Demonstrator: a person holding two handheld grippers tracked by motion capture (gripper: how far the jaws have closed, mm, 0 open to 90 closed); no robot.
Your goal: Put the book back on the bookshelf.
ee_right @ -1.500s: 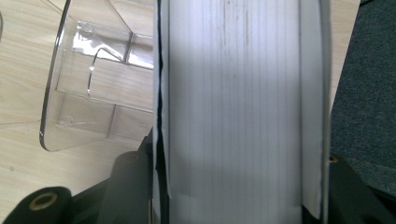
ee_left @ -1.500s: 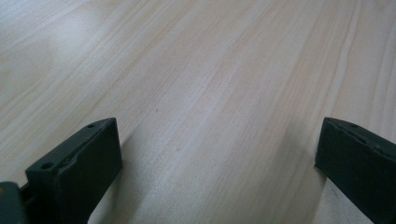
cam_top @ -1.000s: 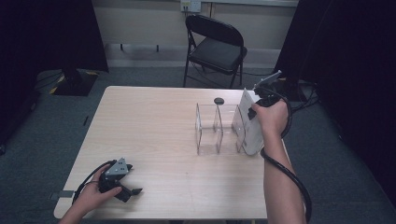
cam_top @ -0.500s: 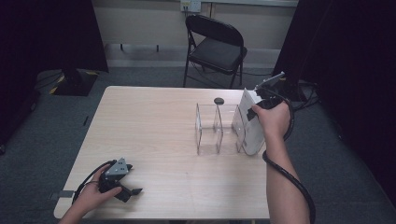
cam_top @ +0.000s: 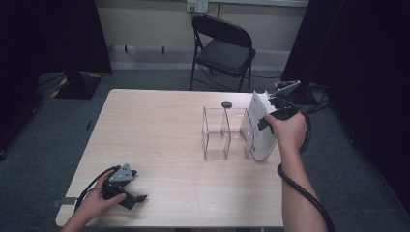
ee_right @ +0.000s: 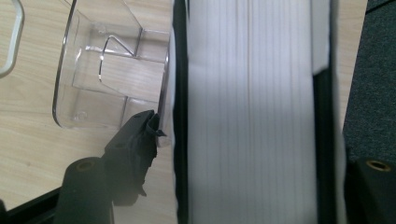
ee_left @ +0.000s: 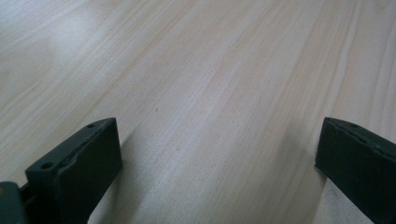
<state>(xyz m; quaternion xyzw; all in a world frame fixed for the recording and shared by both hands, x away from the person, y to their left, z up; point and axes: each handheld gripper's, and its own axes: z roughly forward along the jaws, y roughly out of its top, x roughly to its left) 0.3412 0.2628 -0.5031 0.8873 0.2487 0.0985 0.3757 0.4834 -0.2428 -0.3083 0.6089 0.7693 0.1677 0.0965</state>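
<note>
Clear plastic divider rack point(cam_top: 225, 133) stands right of centre on the pale wood worktop point(cam_top: 159, 130), its slots empty as far as I can tell. White book point(cam_top: 261, 128), upright, sits touching the rack's right end, outside the slots. Right gripper point(cam_top: 267, 121) pinches the book across its thickness; in the right gripper view the page block point(ee_right: 250, 112) spans the gap between both jaws. Judgement: book likely bound for a slot, so insertion is not yet done. Right forearm reaches up from the near edge, wrist bent over the book top. Left gripper point(cam_top: 135, 199) rests on the near left worktop, jaws spread, holding nothing. Small dark disc point(cam_top: 226, 104) lies beyond the rack.
</note>
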